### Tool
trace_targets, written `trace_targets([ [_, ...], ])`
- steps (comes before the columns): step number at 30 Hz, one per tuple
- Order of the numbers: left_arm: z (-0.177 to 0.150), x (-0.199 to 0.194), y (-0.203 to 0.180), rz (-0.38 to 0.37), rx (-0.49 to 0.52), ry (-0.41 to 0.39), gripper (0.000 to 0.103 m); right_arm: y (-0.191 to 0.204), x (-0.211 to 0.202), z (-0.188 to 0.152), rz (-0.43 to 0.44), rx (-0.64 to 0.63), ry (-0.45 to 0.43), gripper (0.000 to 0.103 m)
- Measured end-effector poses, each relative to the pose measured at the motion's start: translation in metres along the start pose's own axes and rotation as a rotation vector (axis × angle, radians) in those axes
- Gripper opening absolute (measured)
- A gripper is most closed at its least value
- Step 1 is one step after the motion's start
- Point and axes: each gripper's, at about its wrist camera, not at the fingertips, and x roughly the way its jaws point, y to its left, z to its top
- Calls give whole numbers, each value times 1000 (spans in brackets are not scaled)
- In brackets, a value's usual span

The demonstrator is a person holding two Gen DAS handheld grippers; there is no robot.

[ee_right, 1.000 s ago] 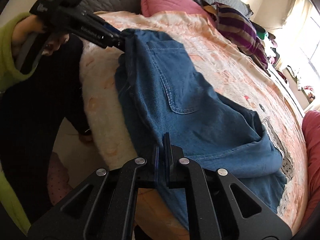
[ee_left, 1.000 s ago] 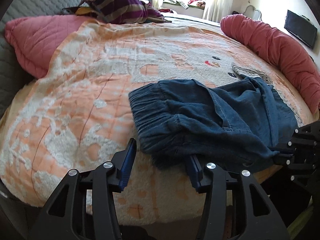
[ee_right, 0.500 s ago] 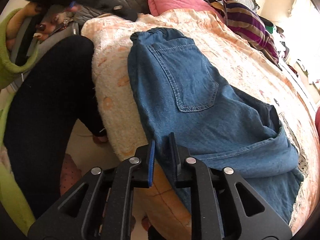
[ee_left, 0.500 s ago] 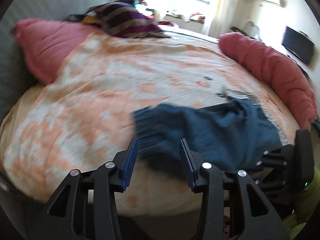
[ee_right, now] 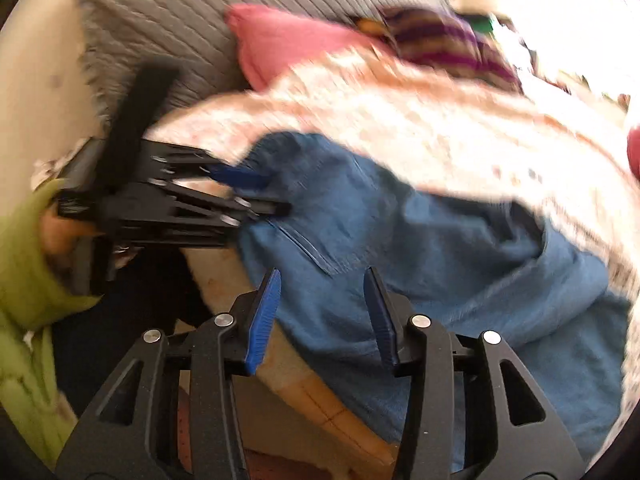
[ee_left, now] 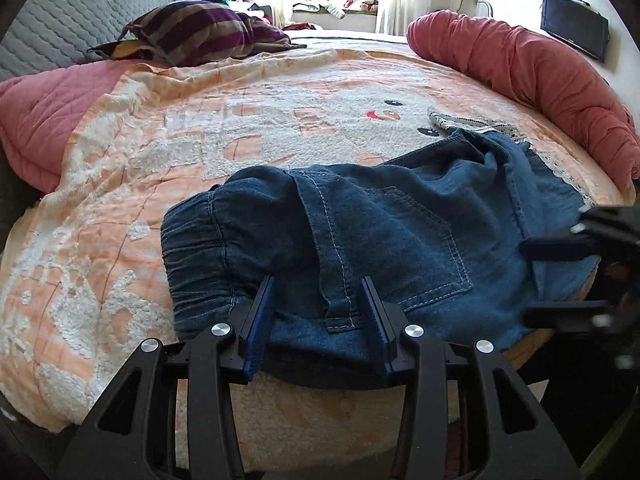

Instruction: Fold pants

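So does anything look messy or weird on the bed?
Yes. The blue denim pants lie crumpled at the near edge of the orange-and-white fleece blanket, part of them drooping over the side. They are bunched rather than flat. A white lace-trimmed cloth pokes out from under them. Nothing looks torn or spilled.

Blue denim pants (ee_left: 360, 240) lie crumpled at the bed's near edge (elastic waistband leftward, back pocket facing up), legs bunched rightward.
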Motion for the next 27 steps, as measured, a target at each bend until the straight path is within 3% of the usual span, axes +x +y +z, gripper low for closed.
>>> trace_targets([
  [2,0,0,0,-3,2,-10,41,-3,26,-11,-44,9,114,38],
  [6,0,0,-2,4,9,-19,41,0,26,-13,-42,12,110,39],
  [11,3,-22,3,-31,-52,-52,44,-3,-3,-9,-39,30,24,47],
  [14,7,-40,1,-26,-59,-80,53,-14,-19,-5,-61,65,-25,50],
  [21,20,-66,-16,-71,-44,-117,63,-48,-59,-11,-184,159,-117,61],
  [27,31,-47,-56,-211,-5,-64,65,-87,-82,-10,-280,245,-171,67],
])
